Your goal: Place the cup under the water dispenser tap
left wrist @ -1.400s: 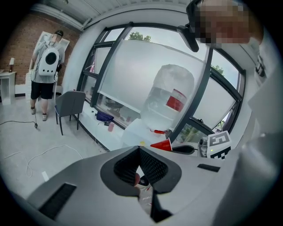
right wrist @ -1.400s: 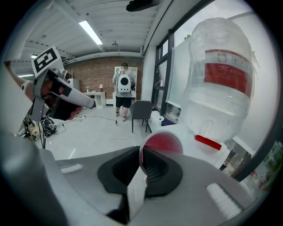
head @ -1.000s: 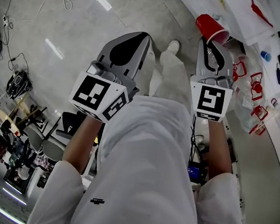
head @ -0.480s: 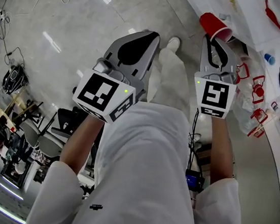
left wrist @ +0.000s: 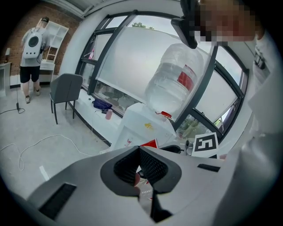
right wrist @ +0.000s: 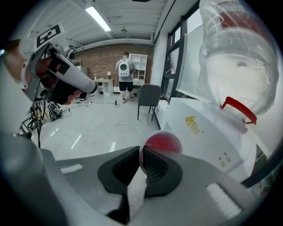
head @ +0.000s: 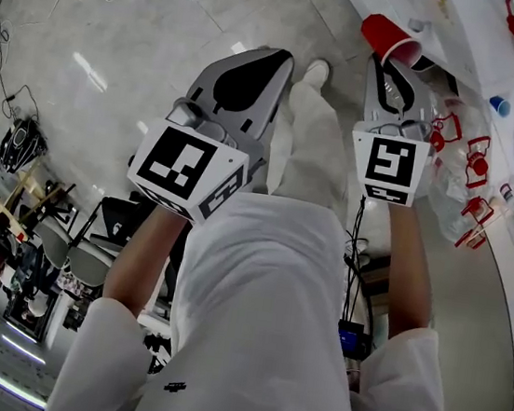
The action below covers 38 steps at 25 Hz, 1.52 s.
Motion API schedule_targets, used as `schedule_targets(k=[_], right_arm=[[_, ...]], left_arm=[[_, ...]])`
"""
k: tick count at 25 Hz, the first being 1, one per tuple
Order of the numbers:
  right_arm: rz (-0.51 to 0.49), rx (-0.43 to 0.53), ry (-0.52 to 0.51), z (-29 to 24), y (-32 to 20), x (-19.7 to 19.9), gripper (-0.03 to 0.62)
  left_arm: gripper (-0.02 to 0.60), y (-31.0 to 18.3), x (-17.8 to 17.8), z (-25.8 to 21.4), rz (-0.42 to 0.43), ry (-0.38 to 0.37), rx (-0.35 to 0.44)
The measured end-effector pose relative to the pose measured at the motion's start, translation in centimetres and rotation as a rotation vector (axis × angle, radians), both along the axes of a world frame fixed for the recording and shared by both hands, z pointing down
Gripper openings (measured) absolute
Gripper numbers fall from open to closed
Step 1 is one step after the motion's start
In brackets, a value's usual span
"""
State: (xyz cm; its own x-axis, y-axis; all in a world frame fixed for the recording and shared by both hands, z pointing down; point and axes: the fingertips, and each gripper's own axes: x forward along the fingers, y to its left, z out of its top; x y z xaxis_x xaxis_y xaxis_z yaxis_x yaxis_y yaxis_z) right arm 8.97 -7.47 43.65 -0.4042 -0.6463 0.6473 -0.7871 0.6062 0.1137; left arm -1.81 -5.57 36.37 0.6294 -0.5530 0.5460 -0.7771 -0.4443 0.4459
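The red cup (right wrist: 162, 142) was found clamped by its rim between the jaws of the right gripper (right wrist: 140, 164) — mouth turned toward the camera, held off the floor just beside the white front of the water dispenser (right wrist: 208, 132) and lower than its inverted bottle (right wrist: 239, 57). The left gripper (left wrist: 139, 151) was noted farther from the dispenser — jaws closed together, tips touching, nothing held.

We look from the head steeply down over the left gripper (head: 274, 61) and right gripper (head: 393, 69) to the floor (head: 120, 31), while each gripper camera sits close behind its own jaws facing the water dispenser (left wrist: 141, 121), which both views share with the red cup (right wrist: 161, 142).
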Motion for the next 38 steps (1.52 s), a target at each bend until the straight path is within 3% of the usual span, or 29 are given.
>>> schedule_targets(k=[38], right_arm=[[-0.049,-0.130,0.309,16.8,-1.9,3.3,0.028]], left_arm=[[-0.002,-1.1,1.8,8.2,0.055,0.031,-0.078]])
